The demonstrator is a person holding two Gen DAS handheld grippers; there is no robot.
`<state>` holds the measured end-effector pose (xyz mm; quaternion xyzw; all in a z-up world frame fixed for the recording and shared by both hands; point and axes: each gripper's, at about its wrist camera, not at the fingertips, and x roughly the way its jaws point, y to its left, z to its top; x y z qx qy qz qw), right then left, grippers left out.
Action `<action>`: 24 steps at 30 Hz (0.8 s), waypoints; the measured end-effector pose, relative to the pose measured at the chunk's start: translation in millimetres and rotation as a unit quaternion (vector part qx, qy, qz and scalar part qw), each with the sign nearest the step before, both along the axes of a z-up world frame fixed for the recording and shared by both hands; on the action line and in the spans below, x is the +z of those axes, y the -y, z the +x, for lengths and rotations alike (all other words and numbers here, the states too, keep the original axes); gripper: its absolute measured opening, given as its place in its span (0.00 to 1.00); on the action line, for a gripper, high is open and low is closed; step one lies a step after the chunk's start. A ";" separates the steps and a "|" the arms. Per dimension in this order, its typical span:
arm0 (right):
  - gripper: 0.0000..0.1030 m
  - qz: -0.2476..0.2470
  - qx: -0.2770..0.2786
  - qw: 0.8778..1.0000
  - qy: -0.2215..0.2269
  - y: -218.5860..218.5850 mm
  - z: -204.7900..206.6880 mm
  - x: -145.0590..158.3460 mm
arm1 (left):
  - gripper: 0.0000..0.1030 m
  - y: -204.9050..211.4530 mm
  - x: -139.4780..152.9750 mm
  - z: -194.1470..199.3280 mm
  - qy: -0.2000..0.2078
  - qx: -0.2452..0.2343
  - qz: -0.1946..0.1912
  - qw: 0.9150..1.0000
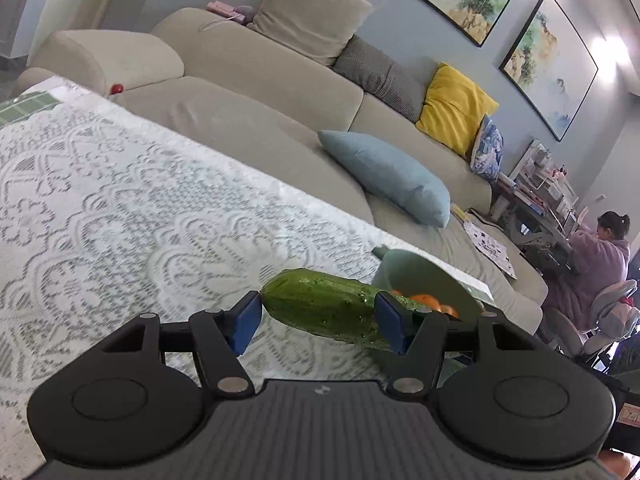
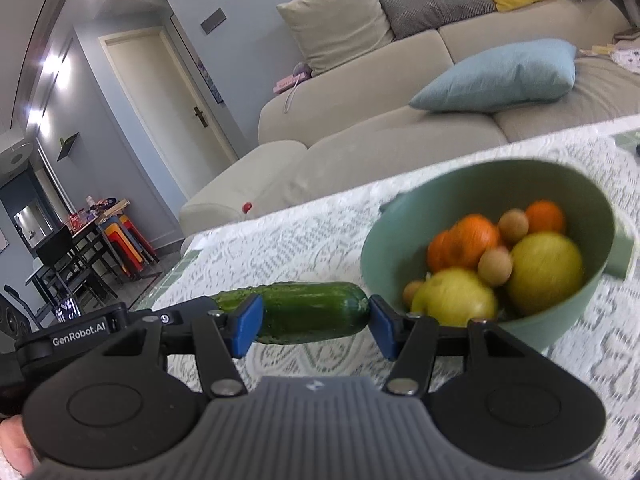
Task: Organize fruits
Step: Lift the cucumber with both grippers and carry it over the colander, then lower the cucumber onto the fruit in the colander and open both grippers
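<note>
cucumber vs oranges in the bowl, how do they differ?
Shape: cucumber is long, oranges are round. Colour: cucumber is dark green, oranges are orange. Place: cucumber is outside the bowl, oranges lie in it. Shared: both are whole.

The lace cloth (image 1: 120,200) is lying bare and wide to the left of the cucumber (image 1: 320,306), giving free passage there. To the right the green bowl (image 2: 400,216), heaped with fruit (image 2: 544,266), is standing close, blocking that side. Beyond the table edge the sofa (image 1: 248,80) and a blue cushion (image 1: 388,176) are sitting well back.
</note>
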<state>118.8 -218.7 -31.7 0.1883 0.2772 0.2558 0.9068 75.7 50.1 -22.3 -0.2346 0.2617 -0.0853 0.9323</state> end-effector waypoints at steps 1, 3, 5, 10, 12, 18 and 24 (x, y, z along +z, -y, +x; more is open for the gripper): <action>0.54 0.001 -0.002 1.000 0.001 3.1 2.4 2.5 | 0.69 2.9 2.1 2.3 0.001 -0.001 0.000 1.000; 0.54 0.003 -0.007 1.000 0.005 10.7 6.7 7.4 | 0.69 9.8 5.7 8.4 0.002 -0.005 -0.001 1.000; 0.53 0.001 -0.015 1.000 0.013 17.5 11.8 13.7 | 0.69 17.5 9.0 15.1 0.002 -0.010 -0.001 1.000; 0.51 0.000 -0.034 0.999 0.026 36.9 26.7 26.4 | 0.69 37.0 12.9 34.0 -0.002 -0.020 -0.012 1.000; 0.51 0.002 -0.041 0.999 0.024 44.0 33.3 28.3 | 0.69 43.9 14.1 41.9 -0.005 -0.023 -0.015 1.000; 0.47 0.016 -0.075 0.997 0.007 68.9 55.4 26.0 | 0.69 68.0 12.7 65.9 -0.024 -0.040 -0.015 0.999; 0.47 0.014 -0.097 0.995 -0.015 84.9 72.4 17.8 | 0.68 86.0 5.8 86.2 -0.048 -0.048 -0.014 0.998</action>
